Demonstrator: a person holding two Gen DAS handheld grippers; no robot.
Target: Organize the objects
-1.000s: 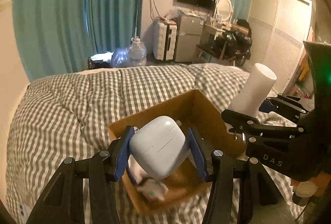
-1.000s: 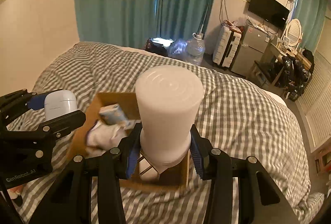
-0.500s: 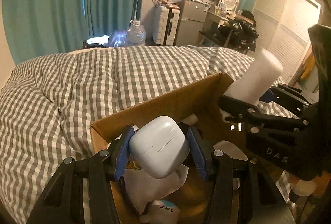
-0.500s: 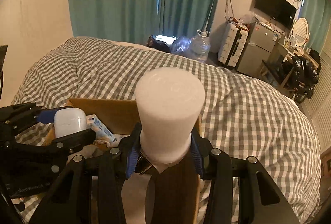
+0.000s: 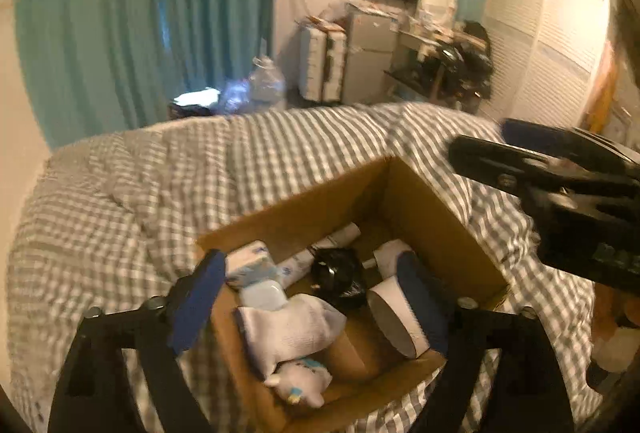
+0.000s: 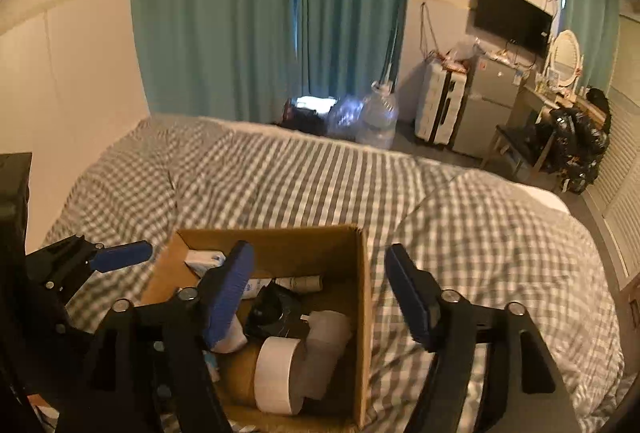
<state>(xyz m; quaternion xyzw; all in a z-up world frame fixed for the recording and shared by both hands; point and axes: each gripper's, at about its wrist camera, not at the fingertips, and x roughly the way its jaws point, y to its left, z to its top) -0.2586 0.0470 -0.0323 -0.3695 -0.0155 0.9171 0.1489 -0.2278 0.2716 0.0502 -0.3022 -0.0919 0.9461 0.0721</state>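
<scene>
Both sets of jaws are spread wide with nothing between them. The left gripper (image 5: 310, 297) hangs over the near end of the box (image 5: 436, 217); the right gripper (image 6: 320, 293) straddles the box's right wall. In the box lie a white roll (image 6: 280, 373), a white sock (image 5: 292, 329), a small plush (image 5: 300, 381), a pale blue case (image 5: 264, 295), a black object (image 5: 338, 277) and some packets. The box sits on the checked bed (image 6: 320, 177). Beyond it are teal curtains (image 6: 256, 13), a water jug (image 6: 378, 117) and a fridge (image 6: 486, 105).
</scene>
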